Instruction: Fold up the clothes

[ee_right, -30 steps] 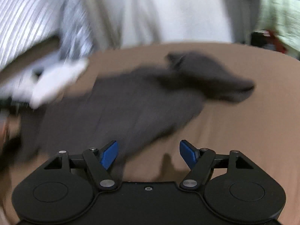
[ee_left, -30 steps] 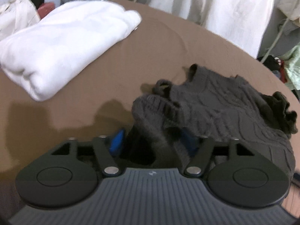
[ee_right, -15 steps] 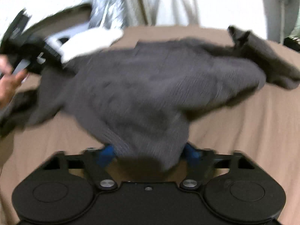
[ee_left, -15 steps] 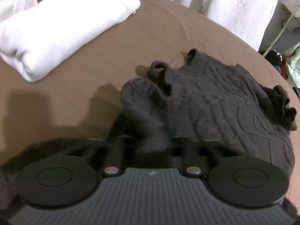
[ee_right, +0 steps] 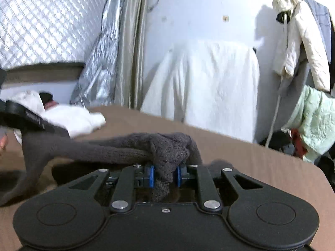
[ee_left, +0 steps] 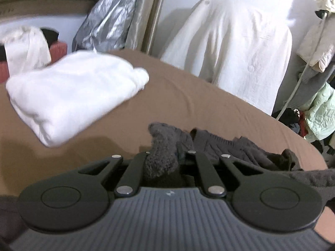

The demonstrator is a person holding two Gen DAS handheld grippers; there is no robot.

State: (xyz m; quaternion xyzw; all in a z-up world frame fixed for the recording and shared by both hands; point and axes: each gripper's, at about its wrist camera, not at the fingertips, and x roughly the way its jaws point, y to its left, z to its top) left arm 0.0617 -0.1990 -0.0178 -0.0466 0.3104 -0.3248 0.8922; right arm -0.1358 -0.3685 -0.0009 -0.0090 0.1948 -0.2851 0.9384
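Right up close, the right gripper (ee_right: 164, 176) is clamped tight, its blue pads (ee_right: 151, 176) pinching a bunched wad of the dark grey knit sweater (ee_right: 167, 152) between them. Fabric pokes down through the gap toward the camera. From that pinch, the sweater stretches off to the left in a taut band, lifted above the brown tabletop (ee_right: 261, 167), with a length of it drooping down at the far left.

Over on the other side, the left gripper (ee_left: 162, 163) has its own bite: a thick roll of the same sweater (ee_left: 161, 159) is wedged between its closed-in fingers, the pads themselves buried in the knit. The rest of the garment trails off to the right, rumpled across the brown surface (ee_left: 188, 104).

Further back on the left sits a folded white garment (ee_left: 73, 92), well apart from the sweater. Beyond the table edge, a white sheet-draped shape (ee_left: 230, 41) stands against the wall, silver quilted material (ee_right: 41, 21) lines the left, and pale jackets hang on a rack (ee_right: 297, 37) at the right.
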